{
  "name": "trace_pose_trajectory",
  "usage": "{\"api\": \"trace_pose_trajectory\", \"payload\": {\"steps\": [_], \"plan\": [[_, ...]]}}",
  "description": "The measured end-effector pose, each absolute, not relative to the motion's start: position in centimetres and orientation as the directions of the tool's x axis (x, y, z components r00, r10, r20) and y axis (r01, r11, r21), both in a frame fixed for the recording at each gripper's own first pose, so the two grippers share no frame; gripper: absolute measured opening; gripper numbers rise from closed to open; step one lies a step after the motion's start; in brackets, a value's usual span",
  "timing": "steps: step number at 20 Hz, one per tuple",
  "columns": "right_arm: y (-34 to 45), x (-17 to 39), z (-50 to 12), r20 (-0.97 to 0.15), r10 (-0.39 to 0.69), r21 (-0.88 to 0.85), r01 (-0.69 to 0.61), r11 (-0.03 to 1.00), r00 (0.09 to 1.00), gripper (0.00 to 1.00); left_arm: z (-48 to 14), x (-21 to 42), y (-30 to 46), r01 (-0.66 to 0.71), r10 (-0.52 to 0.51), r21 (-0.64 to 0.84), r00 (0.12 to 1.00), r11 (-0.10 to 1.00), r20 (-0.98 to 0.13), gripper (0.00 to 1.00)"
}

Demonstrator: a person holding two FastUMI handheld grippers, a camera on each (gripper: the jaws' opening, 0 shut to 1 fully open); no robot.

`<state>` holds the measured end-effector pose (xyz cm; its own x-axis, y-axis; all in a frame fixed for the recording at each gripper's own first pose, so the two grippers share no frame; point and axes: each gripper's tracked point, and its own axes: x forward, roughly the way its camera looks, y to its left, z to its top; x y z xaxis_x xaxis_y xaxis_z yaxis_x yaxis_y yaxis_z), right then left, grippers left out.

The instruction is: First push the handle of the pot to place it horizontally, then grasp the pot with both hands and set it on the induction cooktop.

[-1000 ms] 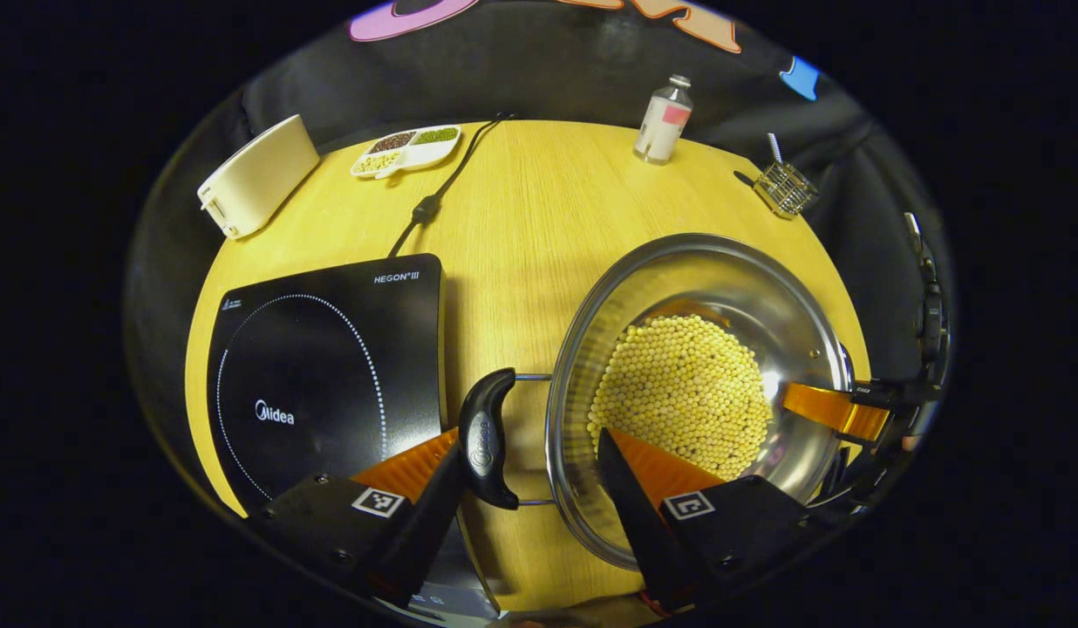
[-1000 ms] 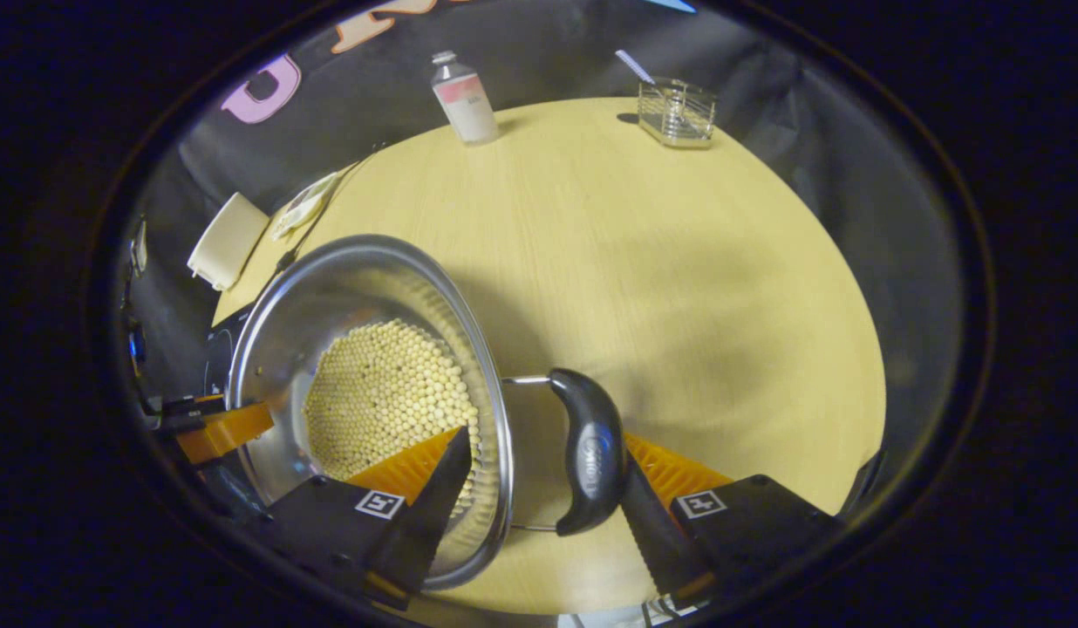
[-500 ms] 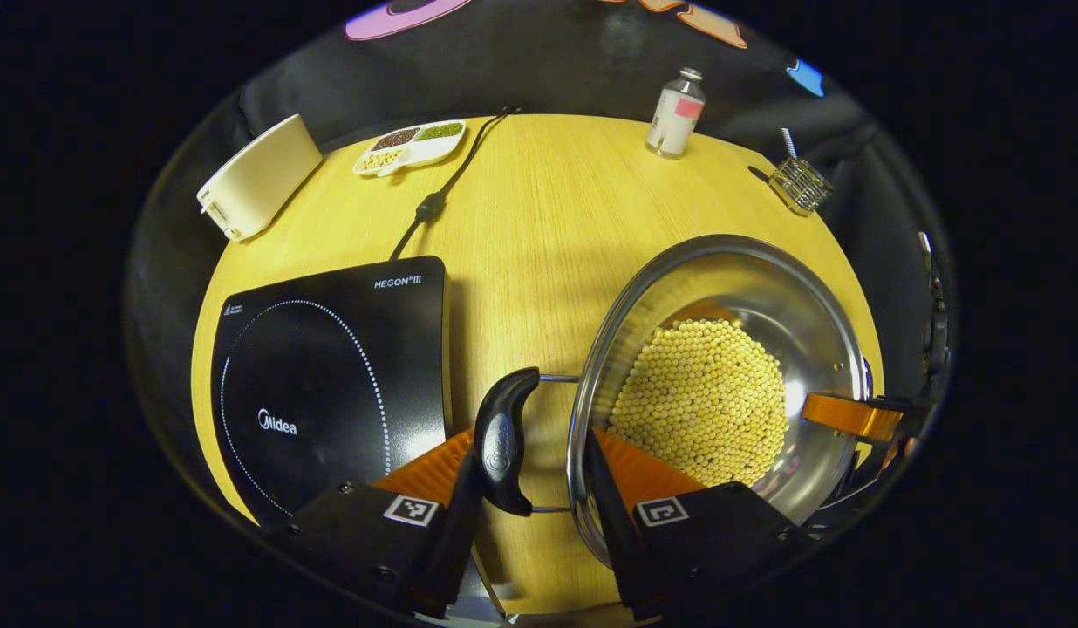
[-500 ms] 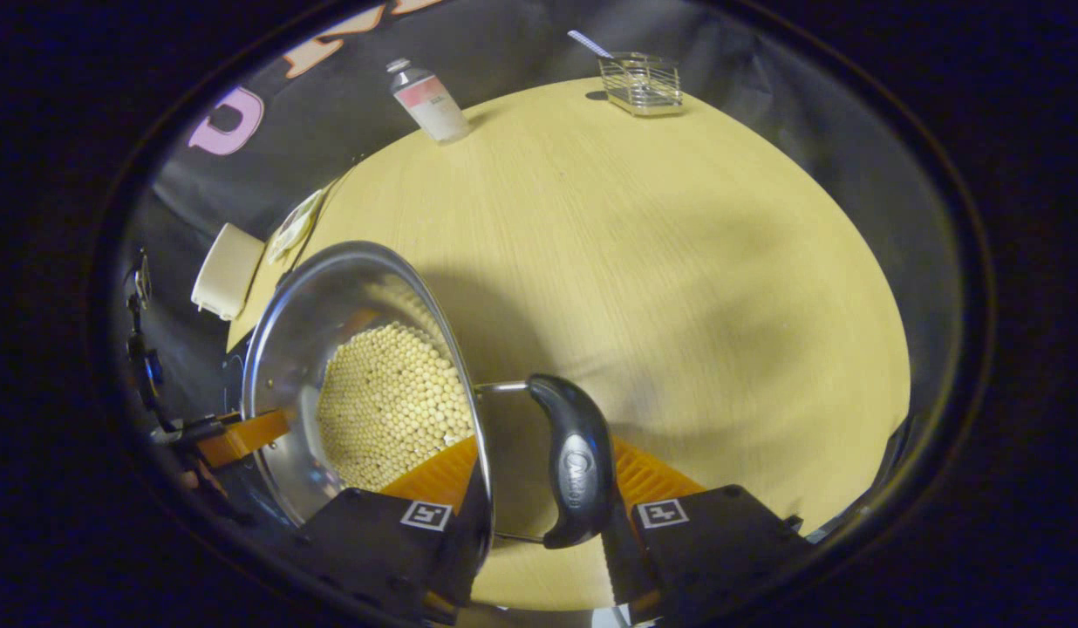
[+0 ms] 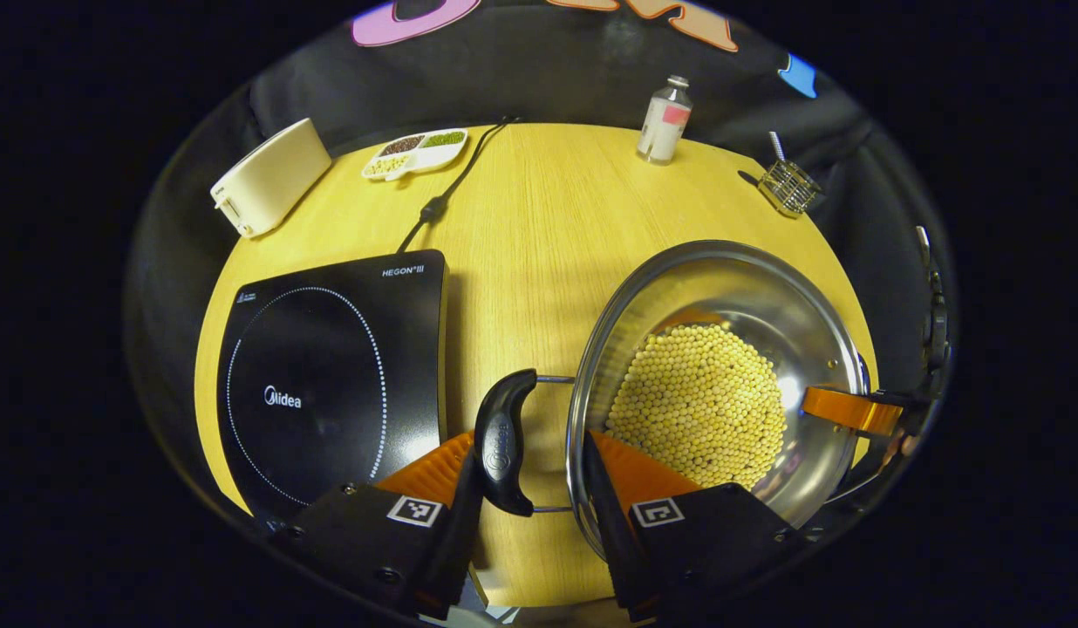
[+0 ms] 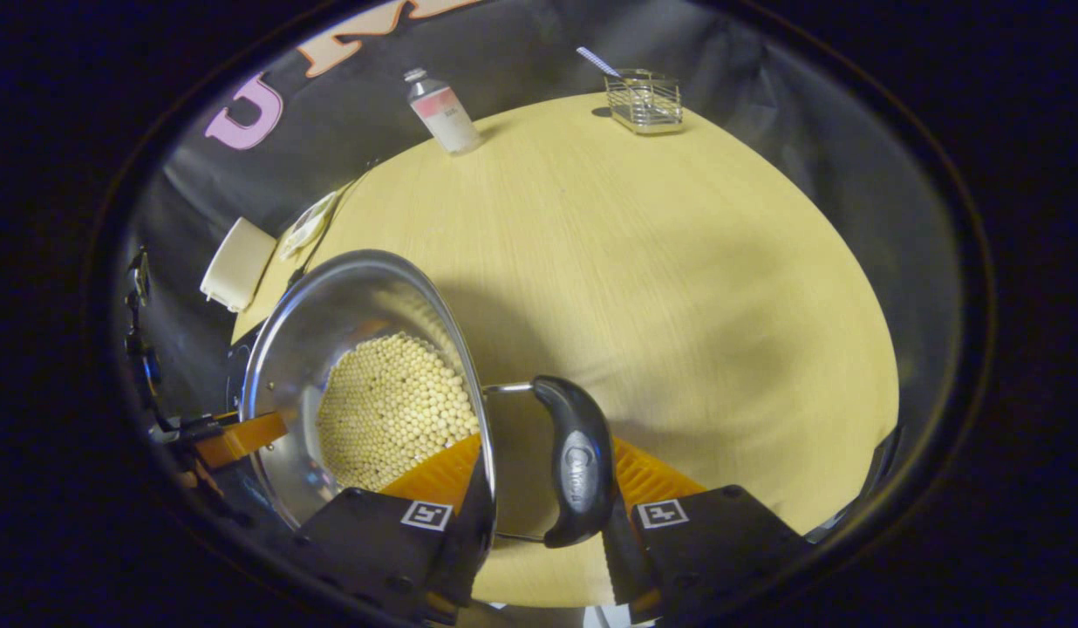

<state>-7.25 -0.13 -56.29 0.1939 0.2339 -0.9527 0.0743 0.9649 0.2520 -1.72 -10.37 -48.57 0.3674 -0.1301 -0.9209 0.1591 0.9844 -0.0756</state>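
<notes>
Jaws: left gripper [image 5: 532, 475] and right gripper [image 6: 542, 488] each clench 1 black pot handle [image 5: 501, 442].
Risk: uneven lift tips shiny steel pot [image 5: 722, 384], spilling yellow beans [image 5: 700, 406] short of black induction cooktop [image 5: 330, 375].

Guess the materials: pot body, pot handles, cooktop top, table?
Pot: looks like polished stainless steel, since its inner wall mirrors the beads inside.
Pot handles: glossy black grips, probably moulded plastic, on thin bare metal wire loops.
Cooktop: smooth black sheet with a soft sheen and printed markings, likely glass or ceramic.
Table: pale wood grain, matte; veneer or laminate, can't tell which.
</notes>
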Motion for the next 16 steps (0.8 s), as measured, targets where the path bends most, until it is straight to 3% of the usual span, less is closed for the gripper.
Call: {"api": "trace_pose_trajectory", "payload": {"steps": [10,11,12,16], "plan": [[-0.7,-5.8,-53.1,-0.933,0.267,0.275,0.002,0.961,0.242,0.58,-44.8,-3.4,-10.6,0.09,-0.093,-0.059,0.432,0.994,-0.897,0.64],[-0.6,-5.8,-52.7,-0.931,0.271,0.277,-0.01,0.961,0.244,0.62,-44.6,-3.8,-10.4,0.076,-0.088,-0.061,0.435,0.995,-0.896,0.65],[-0.4,-5.9,-52.5,-0.929,0.276,0.279,-0.023,0.96,0.247,0.58,-44.5,-4.1,-10.2,0.065,-0.084,-0.062,0.439,0.996,-0.895,0.65],[1.0,-6.3,-52.0,-0.926,0.284,0.281,-0.047,0.958,0.25,0.58,-44.3,-5.0,-8.6,0.031,-0.071,-0.064,0.44,0.997,-0.895,0.67]]}}
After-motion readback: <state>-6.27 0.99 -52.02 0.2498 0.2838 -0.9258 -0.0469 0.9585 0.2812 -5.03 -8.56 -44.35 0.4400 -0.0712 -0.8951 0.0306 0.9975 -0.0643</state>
